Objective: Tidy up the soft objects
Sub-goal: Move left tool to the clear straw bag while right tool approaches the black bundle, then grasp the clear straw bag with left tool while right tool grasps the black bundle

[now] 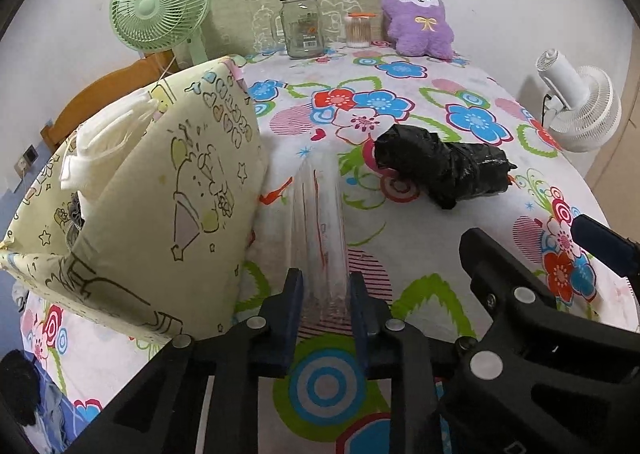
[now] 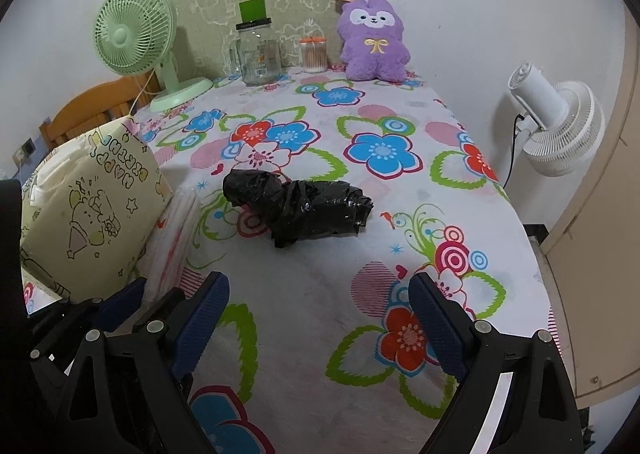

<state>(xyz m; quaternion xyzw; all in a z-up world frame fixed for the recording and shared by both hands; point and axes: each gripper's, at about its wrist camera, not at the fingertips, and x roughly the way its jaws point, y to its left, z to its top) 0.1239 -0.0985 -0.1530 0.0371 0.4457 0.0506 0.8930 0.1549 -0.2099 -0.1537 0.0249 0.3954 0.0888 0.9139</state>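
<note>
My left gripper (image 1: 326, 294) is shut on a clear plastic packet (image 1: 320, 221) with red print, which stretches forward over the flowered tablecloth (image 1: 420, 221). The packet also shows in the right wrist view (image 2: 172, 230). Just left of it stands a yellow cartoon gift bag (image 1: 160, 193), open at the top; it also shows in the right wrist view (image 2: 88, 209). A crumpled black plastic bundle (image 1: 444, 161) lies to the right; it shows in the right wrist view (image 2: 304, 207) at mid-table. My right gripper (image 2: 320, 318) is open and empty, short of the bundle. A purple plush toy (image 2: 374, 41) sits at the back.
A green fan (image 2: 134, 37), a glass jar (image 2: 258, 53) with a green block on it and a cotton-swab tub (image 2: 314, 53) stand along the back wall. A white fan (image 2: 560, 125) stands off the table's right edge. A wooden chair (image 2: 88, 109) is at the left.
</note>
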